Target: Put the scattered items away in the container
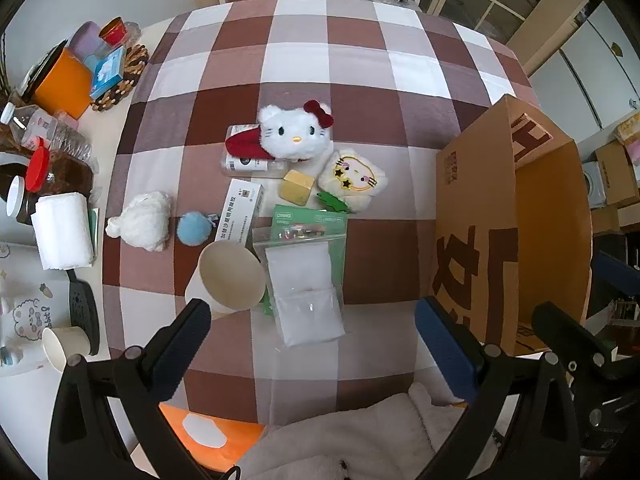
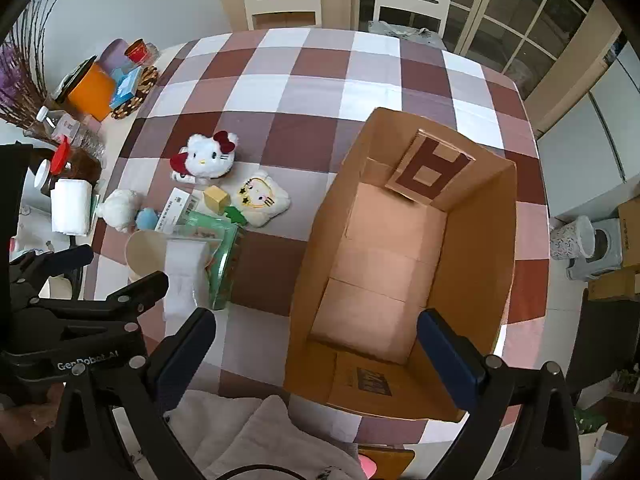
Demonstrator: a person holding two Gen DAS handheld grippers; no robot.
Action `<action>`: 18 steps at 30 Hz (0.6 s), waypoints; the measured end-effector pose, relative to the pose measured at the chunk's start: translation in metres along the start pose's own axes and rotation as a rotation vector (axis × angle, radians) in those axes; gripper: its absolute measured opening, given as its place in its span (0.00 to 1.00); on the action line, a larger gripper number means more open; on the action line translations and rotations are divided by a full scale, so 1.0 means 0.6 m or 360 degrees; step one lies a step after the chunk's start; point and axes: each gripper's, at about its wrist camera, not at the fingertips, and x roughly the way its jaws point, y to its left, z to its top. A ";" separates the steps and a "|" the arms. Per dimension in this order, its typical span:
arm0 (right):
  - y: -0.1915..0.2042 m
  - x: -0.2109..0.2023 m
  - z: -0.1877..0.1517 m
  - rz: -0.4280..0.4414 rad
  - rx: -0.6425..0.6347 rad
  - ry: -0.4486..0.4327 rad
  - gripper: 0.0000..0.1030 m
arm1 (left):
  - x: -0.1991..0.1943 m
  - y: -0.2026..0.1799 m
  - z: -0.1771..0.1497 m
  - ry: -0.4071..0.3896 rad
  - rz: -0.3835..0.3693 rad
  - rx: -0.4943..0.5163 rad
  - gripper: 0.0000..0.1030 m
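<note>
An open cardboard box [image 2: 384,248] stands on the checked cloth at the right, empty inside; its side shows in the left wrist view [image 1: 480,216]. Scattered left of it lie a Hello Kitty plush [image 1: 294,132], a cream cat pouch [image 1: 354,180], a yellow block [image 1: 296,187], a white medicine box [image 1: 240,214], a blue pom-pom [image 1: 194,227], a white fluffy toy [image 1: 144,222], a tipped paper cup [image 1: 228,276] and a clear bag on a green packet [image 1: 306,280]. My left gripper [image 1: 312,316] is open above the bag. My right gripper [image 2: 316,320] is open over the box's near end.
Jars, an orange box [image 1: 64,82], a paper roll [image 1: 62,236] and a second cup [image 1: 60,346] crowd the table's left edge. Chairs stand behind the table. A fleecy sleeve [image 1: 352,436] is at the near edge.
</note>
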 end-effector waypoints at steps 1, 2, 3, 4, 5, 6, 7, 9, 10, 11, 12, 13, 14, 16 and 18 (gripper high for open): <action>0.003 -0.001 0.000 0.0000 -0.0003 0.0006 1.00 | 0.000 0.001 0.000 0.0000 0.0001 -0.0003 1.00; 0.006 -0.001 0.000 -0.0002 -0.0006 0.0009 1.00 | 0.000 0.002 -0.001 0.0000 0.0005 -0.0007 1.00; 0.017 -0.002 0.004 -0.0010 -0.0018 0.0014 1.00 | 0.000 0.004 -0.001 0.0001 0.0007 -0.0012 1.00; 0.037 -0.004 0.012 -0.0026 -0.0039 0.0020 1.00 | 0.000 0.005 -0.002 0.0001 0.0007 -0.0016 1.00; 0.043 -0.004 0.015 -0.0031 -0.0049 0.0023 1.00 | 0.000 0.007 -0.002 0.0003 0.0007 -0.0023 1.00; 0.045 -0.006 0.017 -0.0033 -0.0059 0.0026 1.00 | 0.001 0.009 -0.003 0.0006 0.0005 -0.0029 1.00; 0.049 -0.008 0.020 -0.0037 -0.0071 0.0028 1.00 | 0.002 0.009 -0.003 0.0008 0.0004 -0.0032 1.00; 0.055 -0.013 0.024 -0.0043 -0.0090 0.0032 1.00 | 0.002 0.011 -0.004 0.0011 0.0004 -0.0037 1.00; 0.061 -0.016 0.024 -0.0049 -0.0098 0.0031 1.00 | 0.003 0.012 -0.005 0.0013 0.0003 -0.0038 1.00; 0.063 -0.018 0.024 -0.0052 -0.0105 0.0032 1.00 | 0.003 0.012 -0.005 0.0014 0.0004 -0.0040 1.00; 0.070 -0.021 0.024 -0.0058 -0.0116 0.0031 1.00 | 0.003 0.013 -0.006 0.0016 0.0004 -0.0042 1.00; 0.071 -0.022 0.023 -0.0060 -0.0120 0.0030 1.00 | 0.003 0.014 -0.007 0.0016 0.0002 -0.0043 1.00; 0.073 -0.023 0.023 -0.0062 -0.0122 0.0030 1.00 | 0.003 0.014 -0.007 0.0016 0.0001 -0.0045 1.00; 0.075 -0.025 0.022 -0.0066 -0.0123 0.0030 1.00 | 0.004 0.014 -0.008 0.0018 -0.0004 -0.0044 1.00; 0.076 -0.026 0.021 -0.0067 -0.0121 0.0032 1.00 | 0.004 0.014 -0.008 0.0017 -0.0006 -0.0041 1.00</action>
